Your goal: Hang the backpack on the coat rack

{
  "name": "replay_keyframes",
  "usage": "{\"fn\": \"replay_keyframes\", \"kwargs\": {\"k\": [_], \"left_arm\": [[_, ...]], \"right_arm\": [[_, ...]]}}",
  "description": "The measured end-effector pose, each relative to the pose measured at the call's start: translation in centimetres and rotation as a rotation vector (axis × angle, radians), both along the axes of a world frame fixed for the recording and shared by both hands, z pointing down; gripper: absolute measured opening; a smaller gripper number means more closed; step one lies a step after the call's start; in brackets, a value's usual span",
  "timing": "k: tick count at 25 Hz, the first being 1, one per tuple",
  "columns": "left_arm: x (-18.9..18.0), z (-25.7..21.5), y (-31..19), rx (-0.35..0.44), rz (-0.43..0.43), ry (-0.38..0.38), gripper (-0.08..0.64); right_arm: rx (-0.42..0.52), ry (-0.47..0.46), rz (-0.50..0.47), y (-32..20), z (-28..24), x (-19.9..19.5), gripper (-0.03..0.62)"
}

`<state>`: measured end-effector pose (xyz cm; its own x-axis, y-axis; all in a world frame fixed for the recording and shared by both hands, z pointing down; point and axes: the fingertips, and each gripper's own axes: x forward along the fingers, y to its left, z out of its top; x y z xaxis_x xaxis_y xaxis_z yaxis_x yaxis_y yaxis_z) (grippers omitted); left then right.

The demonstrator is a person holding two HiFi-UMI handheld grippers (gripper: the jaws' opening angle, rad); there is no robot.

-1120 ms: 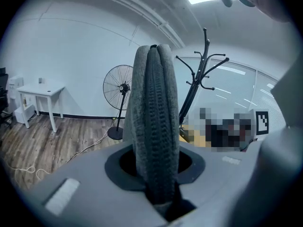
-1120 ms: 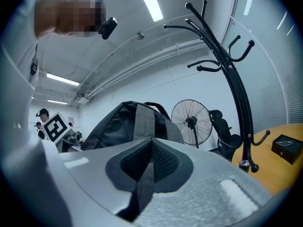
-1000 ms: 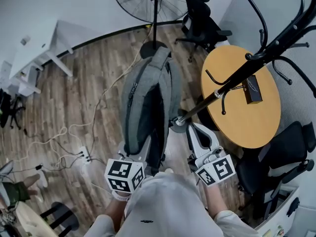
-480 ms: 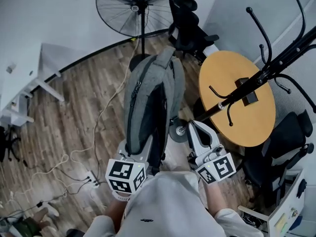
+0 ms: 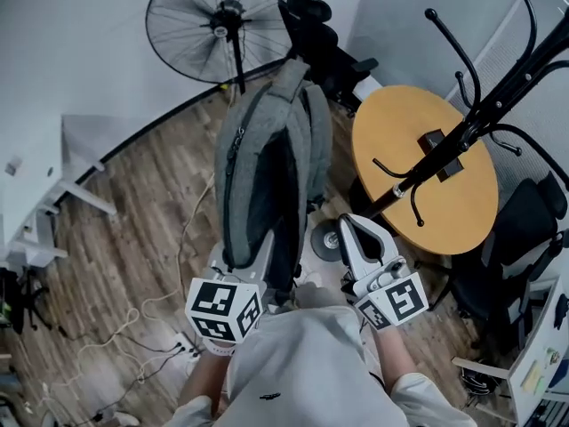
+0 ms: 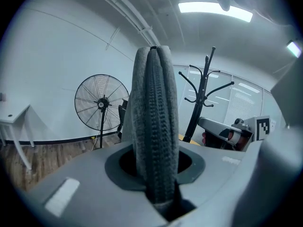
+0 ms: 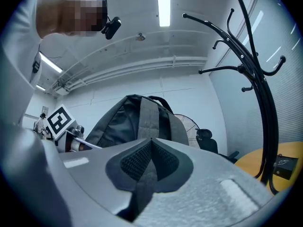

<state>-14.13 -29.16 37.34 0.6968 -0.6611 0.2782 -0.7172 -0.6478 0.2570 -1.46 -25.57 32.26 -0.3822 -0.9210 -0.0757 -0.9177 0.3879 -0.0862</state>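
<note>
Item: grey backpack (image 5: 267,163), held off the wooden floor (image 5: 133,212) in front of the person, top end pointing away, not yet on any hook.
Left gripper (image 5: 252,261): clamped on a thick padded strap (image 6: 155,126) that stands upright between its jaws; this looks like the load-bearing hold.
Right gripper (image 5: 354,237): closed on a thin flat webbing strap (image 7: 144,183) that runs from the bag's back down into the jaws; probably there to steady the bag and stop it swinging.
Reason for two holds: judged to keep the bag level and its top loop free to present to a hook.
Coat rack (image 5: 462,136): black pole with curved hooks (image 5: 444,34), standing to the person's right beside the bag, apart from it.
Round yellow surface (image 5: 462,212): right behind the rack's pole, carrying a small dark box (image 5: 434,140).
Other fixtures: pedestal fan (image 5: 218,25) and a black office chair (image 5: 311,25) beyond the bag; loose cables (image 5: 160,301) on the floor at left.
Stage, as judged: carrying and approach; lifting onto a hook remains.
Next move calls for: raising the bag's top to hook height and turning right toward the rack.
Risk: the bag could knock the pole, or the thin strap could slip.
</note>
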Motion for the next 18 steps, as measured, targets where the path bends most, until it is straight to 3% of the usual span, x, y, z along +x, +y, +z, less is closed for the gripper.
{"fn": "replay_keyframes", "kwargs": {"k": [8, 18], "left_arm": [[2.0, -1.7, -2.3, 0.032, 0.030, 0.000, 0.124], [6.2, -4.4, -5.6, 0.096, 0.038, 0.019, 0.124]], "right_arm": [[0.048, -0.016, 0.023, -1.8, -1.9, 0.5, 0.002], [0.072, -0.018, 0.083, -2.9, -3.2, 4.5, 0.002]]}}
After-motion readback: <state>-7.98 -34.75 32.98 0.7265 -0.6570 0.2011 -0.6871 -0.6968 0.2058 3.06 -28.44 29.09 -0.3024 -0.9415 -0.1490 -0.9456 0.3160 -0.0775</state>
